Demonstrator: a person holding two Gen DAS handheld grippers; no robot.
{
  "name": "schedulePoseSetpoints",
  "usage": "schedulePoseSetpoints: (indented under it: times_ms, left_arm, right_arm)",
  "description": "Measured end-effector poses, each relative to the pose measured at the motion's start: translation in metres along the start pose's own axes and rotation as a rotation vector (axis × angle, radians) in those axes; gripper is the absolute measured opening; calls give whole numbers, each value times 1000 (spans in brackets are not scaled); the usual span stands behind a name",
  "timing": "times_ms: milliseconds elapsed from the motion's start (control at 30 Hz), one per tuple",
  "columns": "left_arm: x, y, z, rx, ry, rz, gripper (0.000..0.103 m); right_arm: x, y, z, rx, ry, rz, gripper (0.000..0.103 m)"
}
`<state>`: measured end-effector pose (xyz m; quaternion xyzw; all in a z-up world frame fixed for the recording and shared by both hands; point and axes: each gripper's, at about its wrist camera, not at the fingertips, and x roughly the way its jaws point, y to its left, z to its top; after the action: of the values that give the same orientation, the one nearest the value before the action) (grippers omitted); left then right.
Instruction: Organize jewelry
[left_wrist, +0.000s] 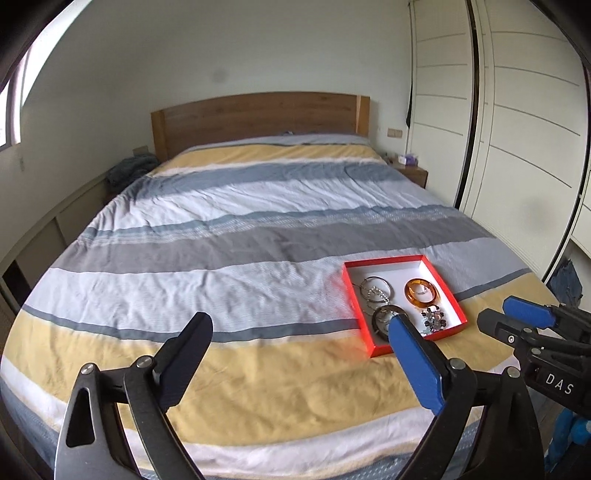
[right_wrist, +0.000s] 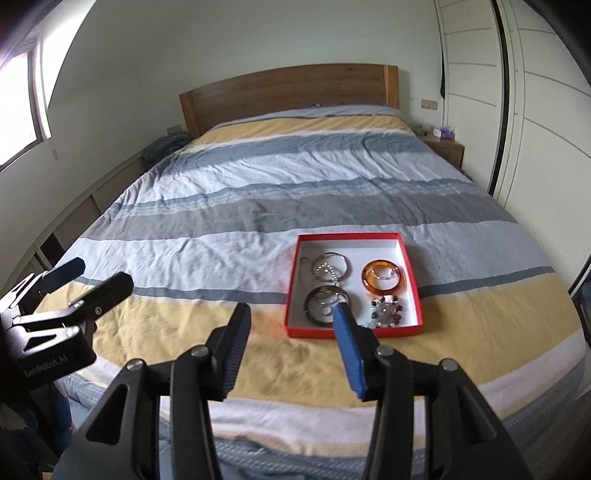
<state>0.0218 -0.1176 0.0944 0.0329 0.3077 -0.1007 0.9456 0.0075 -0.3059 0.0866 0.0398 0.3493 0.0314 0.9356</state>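
A shallow red box with a white inside lies on the striped bedspread near the bed's foot. In it lie silver rings and a chain, an amber bangle, a dark bangle and a beaded piece. My left gripper is open and empty, left of the box. My right gripper is open and empty, just in front of the box. Each gripper shows in the other's view, the right one and the left one.
The bed has a wooden headboard against the far wall. A nightstand stands at the right of the bed, beside white wardrobe doors. A low shelf runs along the left wall under a window.
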Motion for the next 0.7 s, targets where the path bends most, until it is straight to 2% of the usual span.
schedulePoseSetpoints:
  times_ms: [367, 700]
  left_arm:
    - [-48, 33, -28, 2, -40, 72, 95]
    - [-48, 49, -57, 19, -11, 117, 96]
  right_arm:
    - [-30, 32, -28, -15, -37, -17, 46]
    - [-24, 34, -52, 0, -8, -42, 46]
